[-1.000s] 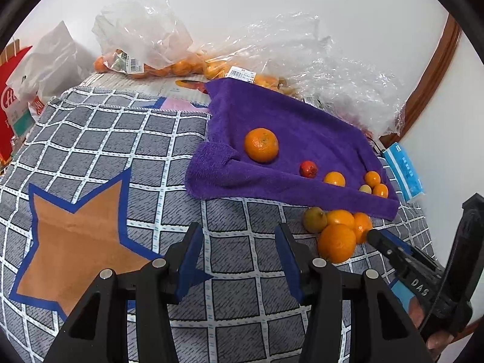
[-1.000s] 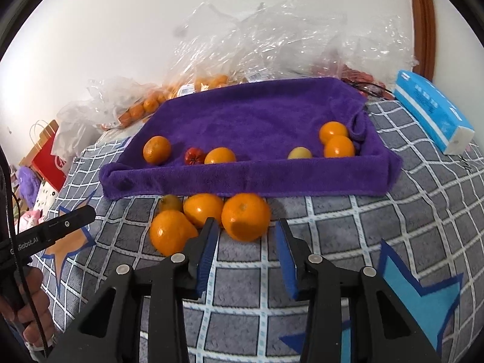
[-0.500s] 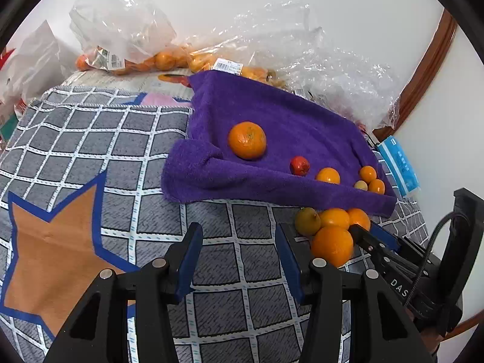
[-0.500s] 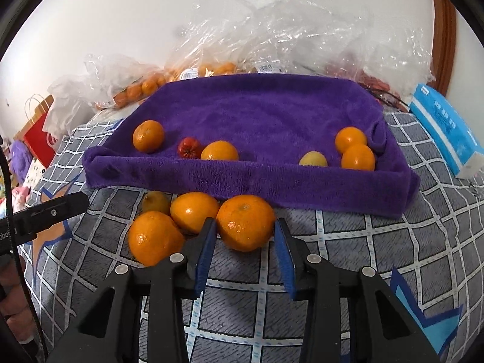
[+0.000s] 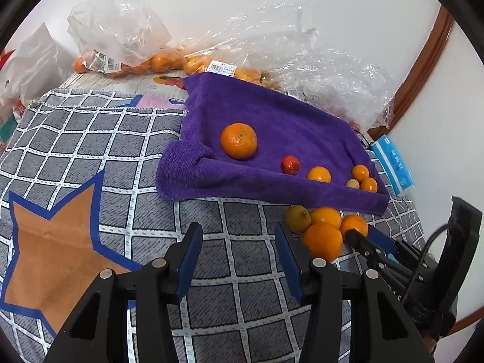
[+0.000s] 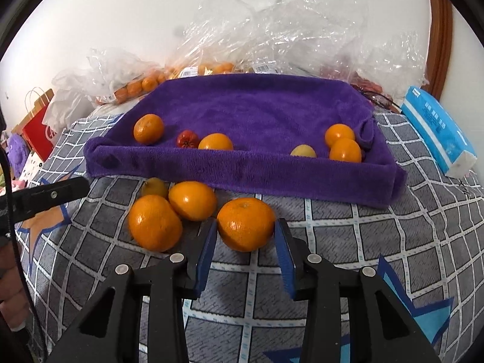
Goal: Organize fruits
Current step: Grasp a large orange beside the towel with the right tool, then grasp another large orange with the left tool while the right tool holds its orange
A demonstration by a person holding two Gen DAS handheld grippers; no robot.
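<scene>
Four fruits before purple towel, right tool clasping an orange

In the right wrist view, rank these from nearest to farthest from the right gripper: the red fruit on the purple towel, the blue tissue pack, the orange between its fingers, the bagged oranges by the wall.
1. The orange, between the right gripper fingers.
2. The red fruit, on the purple towel, left of centre.
3. The blue tissue pack, far right, and the bagged oranges, back left by the wall: too close to call.
</scene>
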